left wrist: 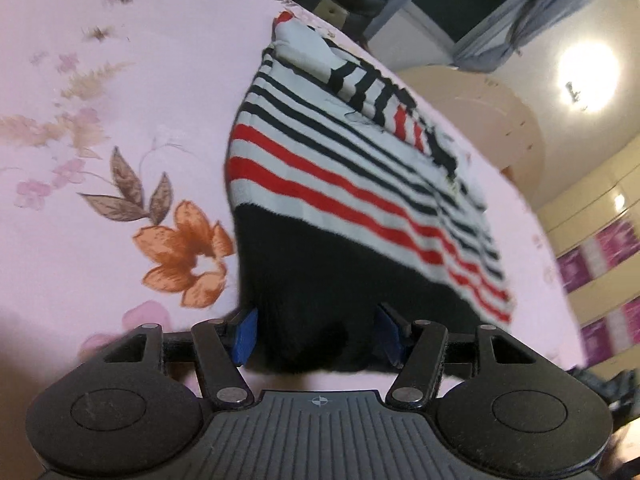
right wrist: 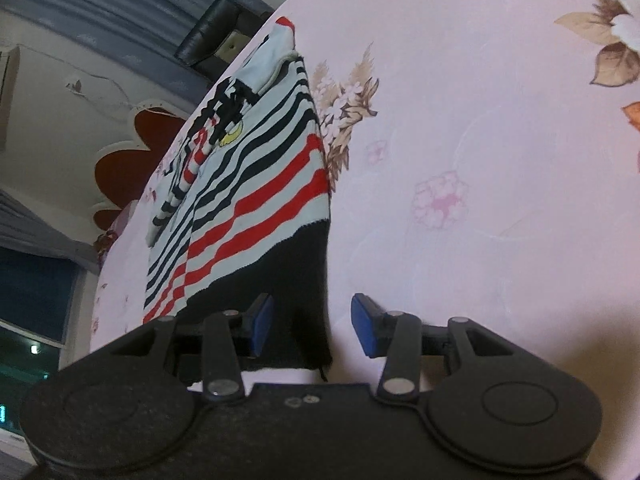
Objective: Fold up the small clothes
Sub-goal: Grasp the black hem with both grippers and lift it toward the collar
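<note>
- Taking hold of the black hem of the striped sweater (left wrist: 340,184), which is lying spread flat on the pink floral sheet (left wrist: 100,200); probably preparing a fold toward the collar.
- Pinching the hem with the left gripper (left wrist: 316,334), blue pads apparently pressing the cloth from both sides.
- Straddling the hem's other corner with the right gripper (right wrist: 312,328), jaws spread, a gap showing beside one pad; needing to close before lifting both corners together.
- Showing a yellow patch (right wrist: 232,136) on the chest from the right wrist only, and an orange flower print (left wrist: 184,256) just beside the hem from the left only.
</note>
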